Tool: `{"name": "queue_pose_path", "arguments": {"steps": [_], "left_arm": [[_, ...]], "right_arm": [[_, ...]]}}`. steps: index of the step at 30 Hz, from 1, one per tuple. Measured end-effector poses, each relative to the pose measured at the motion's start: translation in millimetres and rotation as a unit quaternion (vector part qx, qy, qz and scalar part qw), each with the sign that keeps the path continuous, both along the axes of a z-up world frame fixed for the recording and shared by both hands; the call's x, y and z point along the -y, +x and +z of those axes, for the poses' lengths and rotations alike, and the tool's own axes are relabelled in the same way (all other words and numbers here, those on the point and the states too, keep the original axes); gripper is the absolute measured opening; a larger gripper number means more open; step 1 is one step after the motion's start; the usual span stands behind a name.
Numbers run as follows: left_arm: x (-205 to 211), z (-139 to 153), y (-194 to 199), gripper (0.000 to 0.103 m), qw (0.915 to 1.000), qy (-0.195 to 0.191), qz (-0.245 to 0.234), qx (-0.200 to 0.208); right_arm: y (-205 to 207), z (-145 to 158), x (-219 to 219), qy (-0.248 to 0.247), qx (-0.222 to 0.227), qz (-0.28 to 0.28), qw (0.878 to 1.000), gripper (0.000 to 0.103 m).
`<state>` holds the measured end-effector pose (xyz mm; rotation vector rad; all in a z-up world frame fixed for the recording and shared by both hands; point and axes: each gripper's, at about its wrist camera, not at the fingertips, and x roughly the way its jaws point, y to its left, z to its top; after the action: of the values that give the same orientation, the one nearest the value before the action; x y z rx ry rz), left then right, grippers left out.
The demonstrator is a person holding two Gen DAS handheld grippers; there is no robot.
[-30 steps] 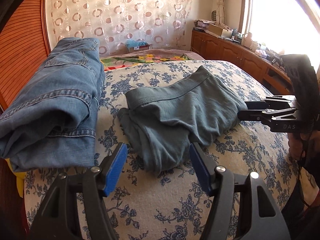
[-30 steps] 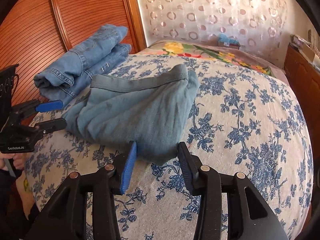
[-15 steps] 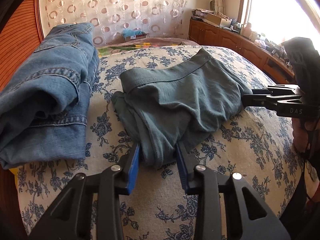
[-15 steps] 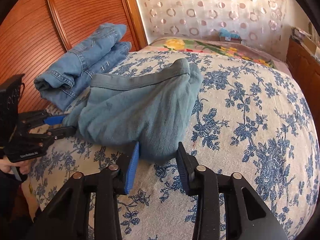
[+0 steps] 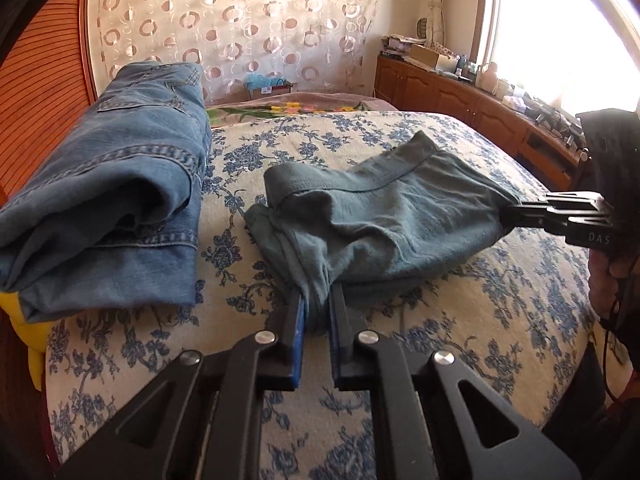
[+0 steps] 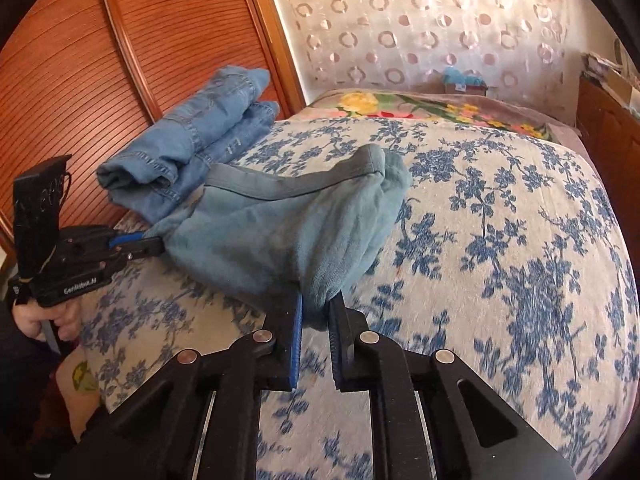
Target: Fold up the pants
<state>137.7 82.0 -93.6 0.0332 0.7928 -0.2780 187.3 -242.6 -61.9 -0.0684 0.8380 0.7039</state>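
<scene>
On the bed [image 5: 460,312], over its blue-flowered cover, we see the grey-green pants [image 5: 384,216] lying crumpled near the middle, waistband turned away from us. Our left gripper [image 5: 318,316] has its fingers [image 5: 297,320] clenched on a bunched corner of the pants at the near edge. Our right gripper [image 6: 316,312] is likewise clamped on another corner of the cloth, which puckers between its blue pads. From each wrist view we can see the other gripper at the far side, pinching its own end. Folded blue jeans [image 5: 112,200] rest on the bed just beside the pants, against the wooden headboard [image 6: 120,52], apart from the pants. A patterned curtain [image 5: 240,28] hangs behind.
</scene>
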Motion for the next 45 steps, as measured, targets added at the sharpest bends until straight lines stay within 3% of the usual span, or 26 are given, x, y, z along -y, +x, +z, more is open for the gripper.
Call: {"name": "queue_pose_path", "arguments": {"steps": [11, 25, 40, 45], "left_arm": [[11, -11, -49, 0.007, 0.9998, -0.015, -0.012, -0.011], [9, -19, -83, 0.009, 0.9988, -0.042, -0.014, -0.022], [-6, 20, -76, 0.041, 0.9995, -0.025, 0.012, 0.014], [-8, 26, -66, 0.042, 0.9991, -0.022, 0.024, 0.027]], "right_arm": [[-60, -7, 17, 0.001, -0.009, -0.004, 1.000, 0.008], [-81, -10, 24, -0.005, -0.009, -0.007, 1.000, 0.012], [-83, 28, 40, -0.019, 0.048, -0.034, 0.998, 0.016], [-76, 34, 43, -0.017, 0.056, -0.043, 0.997, 0.017]]}}
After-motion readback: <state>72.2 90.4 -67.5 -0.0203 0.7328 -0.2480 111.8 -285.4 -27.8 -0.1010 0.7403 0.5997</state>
